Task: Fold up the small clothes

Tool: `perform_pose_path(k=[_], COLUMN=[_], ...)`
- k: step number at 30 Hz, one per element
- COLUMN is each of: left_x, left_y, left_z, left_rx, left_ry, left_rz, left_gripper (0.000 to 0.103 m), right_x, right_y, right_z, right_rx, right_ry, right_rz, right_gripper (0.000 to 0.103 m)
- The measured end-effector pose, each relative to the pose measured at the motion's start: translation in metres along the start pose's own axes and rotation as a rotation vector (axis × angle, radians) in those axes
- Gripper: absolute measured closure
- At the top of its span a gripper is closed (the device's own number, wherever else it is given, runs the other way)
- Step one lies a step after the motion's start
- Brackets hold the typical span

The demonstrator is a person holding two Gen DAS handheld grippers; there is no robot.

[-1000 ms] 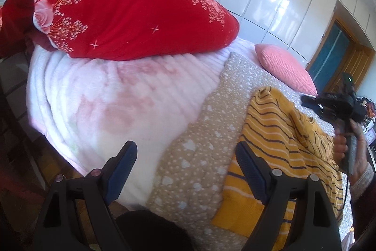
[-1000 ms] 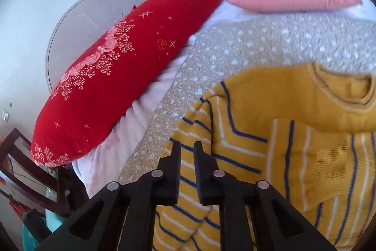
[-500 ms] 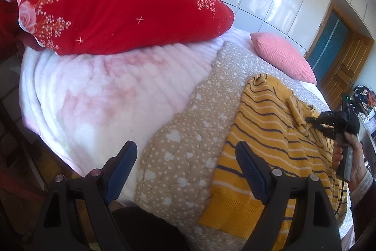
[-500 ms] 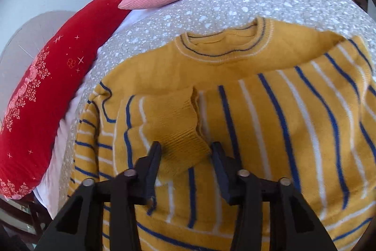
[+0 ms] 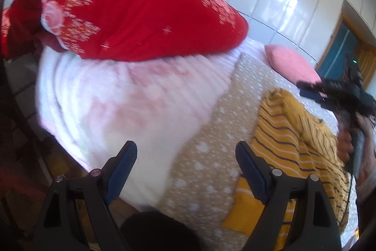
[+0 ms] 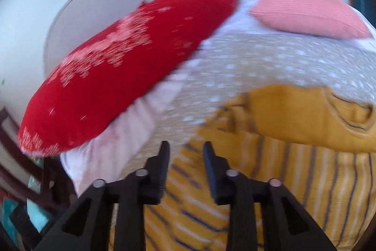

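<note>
While both grippers hang empty, one striped sweater (image 6: 270,180), two pillows.

Left gripper (image 5: 185,157) jaws wide, empty; right gripper (image 6: 186,152) jaws opening, nothing between.

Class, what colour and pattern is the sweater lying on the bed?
The sweater is mustard yellow with navy and white stripes; clearest in the right wrist view.

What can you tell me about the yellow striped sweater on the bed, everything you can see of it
The yellow sweater is a knit with thin navy and white stripes, a plain mustard yoke and a ribbed round collar. It lies spread on the dotted beige bedspread, its upper part rumpled. The right gripper, fingers opening, hovers over its striped part with nothing between them. No finger visibly touches it.
</note>
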State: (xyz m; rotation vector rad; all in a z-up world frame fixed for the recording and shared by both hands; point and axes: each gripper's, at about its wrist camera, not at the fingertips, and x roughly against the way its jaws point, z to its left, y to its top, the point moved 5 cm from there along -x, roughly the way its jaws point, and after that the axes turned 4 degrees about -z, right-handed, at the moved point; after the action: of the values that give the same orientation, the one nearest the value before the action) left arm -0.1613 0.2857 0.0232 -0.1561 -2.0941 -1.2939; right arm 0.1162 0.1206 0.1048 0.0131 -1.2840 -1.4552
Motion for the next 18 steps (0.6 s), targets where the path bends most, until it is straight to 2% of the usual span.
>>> perform_pose_path(k=[2,4,9,12,14,15,17,18], left_x=[0.002,0.001,-0.003,0.000,0.002,0.002,0.002,0.003], left_y=[0.004,0.006,0.003,0.004,0.004,0.005,0.005,0.006], left_z=[0.013,0.026,0.034,0.028,0.025,0.024,0.025,0.027], left_rx=[0.022,0.049,0.088,0.060,0.047,0.047,0.054,0.058], left_ry=[0.018,0.037,0.028,0.018,0.017,0.014,0.010,0.011], left_rz=[-0.014,-0.021,-0.004,-0.016,-0.022,-0.026,-0.031,-0.034], left_gripper=[0.018,0.018,0.018,0.018,0.018,0.018,0.018,0.018], right_x=[-0.002,-0.001,-0.006,-0.011,-0.021,-0.024,-0.022,-0.021], right_y=[-0.029,-0.065,-0.150,-0.190,-0.207,-0.211,-0.205,-0.199], right_z=[0.040,0.072,0.128,0.143,0.146,0.147,0.146,0.147], right_rx=[0.114,0.239,0.494,0.668,0.764,0.783,0.747,0.714], right_ry=[0.071,0.099,0.136,0.069,-0.017,-0.044,-0.053,-0.046], right_rz=[0.086,0.158,0.292,0.304,0.291,0.291,0.285,0.280], right_gripper=[0.057,0.047,0.044,0.043,0.042,0.044,0.064,0.086])
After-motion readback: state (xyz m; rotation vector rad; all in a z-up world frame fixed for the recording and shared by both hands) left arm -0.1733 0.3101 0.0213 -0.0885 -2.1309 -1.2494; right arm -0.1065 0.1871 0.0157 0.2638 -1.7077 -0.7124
